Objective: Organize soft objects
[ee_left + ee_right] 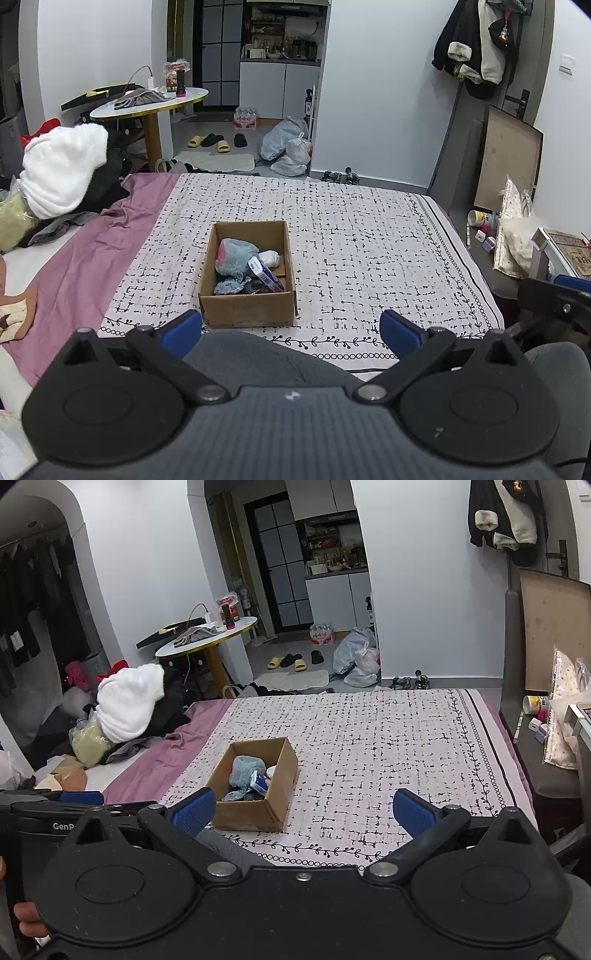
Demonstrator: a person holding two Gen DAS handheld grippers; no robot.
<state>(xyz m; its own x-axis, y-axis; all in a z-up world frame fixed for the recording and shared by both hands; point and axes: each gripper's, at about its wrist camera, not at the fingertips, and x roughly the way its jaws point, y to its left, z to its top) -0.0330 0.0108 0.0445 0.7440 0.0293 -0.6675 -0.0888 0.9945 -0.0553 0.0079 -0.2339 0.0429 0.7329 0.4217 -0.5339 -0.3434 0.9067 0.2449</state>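
Note:
An open cardboard box (246,308) sits on the patterned bedspread (369,251). Inside lie a grey-blue plush toy (236,256) with a pink patch, a white soft item (269,257), a small blue packet (264,275) and a small blue-grey cloth piece (231,285). My left gripper (291,328) is open and empty, held just short of the box. My right gripper (303,810) is open and empty, to the right of the box (255,812), which also shows the plush (245,770). The left gripper's blue finger (81,797) shows at the right wrist view's left edge.
A pile of clothes with a white fluffy item (62,166) lies at the bed's left side on a purple sheet (85,266). A round table (147,101) stands beyond. A bedside stand with bags and small items (517,236) is on the right. My grey-trousered knee (258,362) is below the grippers.

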